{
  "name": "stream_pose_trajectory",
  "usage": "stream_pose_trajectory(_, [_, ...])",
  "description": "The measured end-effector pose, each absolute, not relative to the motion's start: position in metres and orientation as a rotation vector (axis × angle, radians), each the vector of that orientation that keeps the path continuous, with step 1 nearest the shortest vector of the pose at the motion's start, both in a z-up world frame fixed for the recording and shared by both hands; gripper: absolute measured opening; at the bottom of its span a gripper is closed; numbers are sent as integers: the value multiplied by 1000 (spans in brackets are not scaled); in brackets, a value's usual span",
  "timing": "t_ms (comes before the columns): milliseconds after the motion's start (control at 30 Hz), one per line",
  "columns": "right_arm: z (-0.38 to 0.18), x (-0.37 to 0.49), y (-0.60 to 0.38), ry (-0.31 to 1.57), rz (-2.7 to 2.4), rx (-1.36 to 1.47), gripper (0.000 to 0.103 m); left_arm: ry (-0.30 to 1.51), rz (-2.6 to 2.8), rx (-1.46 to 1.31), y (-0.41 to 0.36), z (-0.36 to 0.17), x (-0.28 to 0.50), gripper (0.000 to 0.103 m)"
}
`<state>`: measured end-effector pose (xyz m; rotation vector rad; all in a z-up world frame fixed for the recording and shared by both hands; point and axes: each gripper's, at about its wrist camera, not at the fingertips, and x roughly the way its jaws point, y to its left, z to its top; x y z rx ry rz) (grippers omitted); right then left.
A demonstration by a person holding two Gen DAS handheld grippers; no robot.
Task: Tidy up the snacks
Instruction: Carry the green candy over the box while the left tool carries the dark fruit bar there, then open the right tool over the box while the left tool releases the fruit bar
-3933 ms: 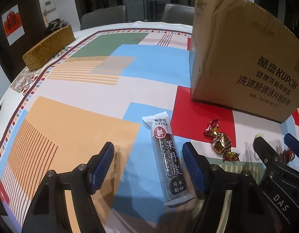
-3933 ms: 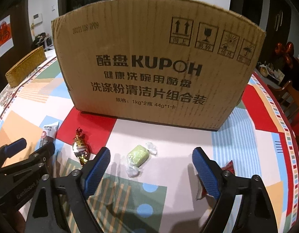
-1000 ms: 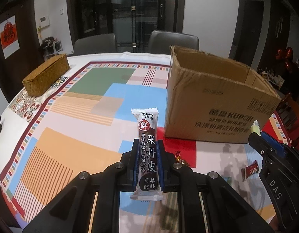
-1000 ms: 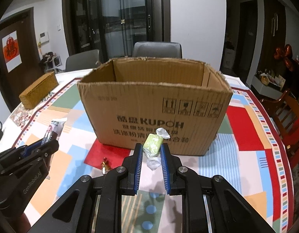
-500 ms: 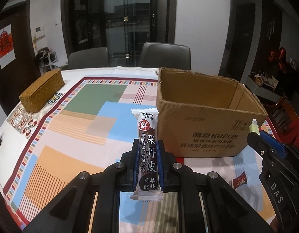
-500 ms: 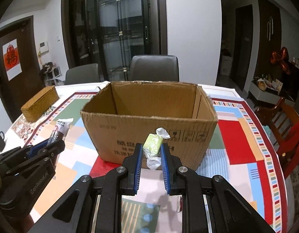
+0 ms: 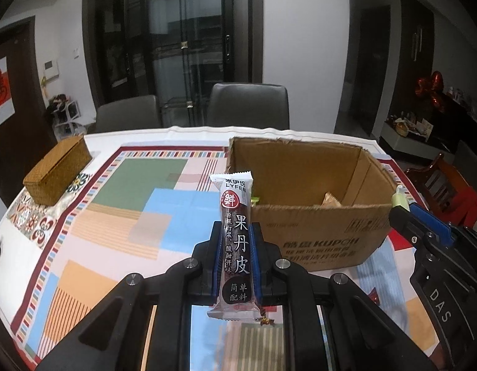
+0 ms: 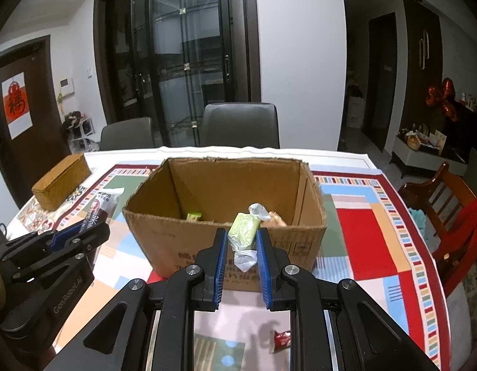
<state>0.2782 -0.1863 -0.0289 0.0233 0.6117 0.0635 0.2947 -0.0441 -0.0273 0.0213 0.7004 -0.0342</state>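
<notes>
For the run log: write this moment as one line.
left gripper: shut on fruit-leather bar | right gripper: shut on green candy | both short of cardboard box | red snack on table

Black left gripper [image 7: 237,256], blue-padded jaws, silver screws, "DAS"-marked right gripper [image 8: 241,259]

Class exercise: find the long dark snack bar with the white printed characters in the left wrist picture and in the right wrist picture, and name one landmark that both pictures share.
Left wrist view: the dark snack bar stands upright at centre, clamped in the left gripper.
Right wrist view: the same bar pokes up at the left edge, beside the box.
Shared landmark: the open cardboard box.
</notes>
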Motion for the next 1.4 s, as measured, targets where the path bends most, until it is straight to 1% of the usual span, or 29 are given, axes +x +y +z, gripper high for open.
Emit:
stream_pose_trajectory(733, [5, 304, -199, 540, 43, 12, 21, 629, -126, 81, -73, 10, 339, 17])
stream_pose_trajectory(1400, [8, 347, -202, 564, 67, -4, 21, 665, -175, 87, -80, -1, 384, 17])
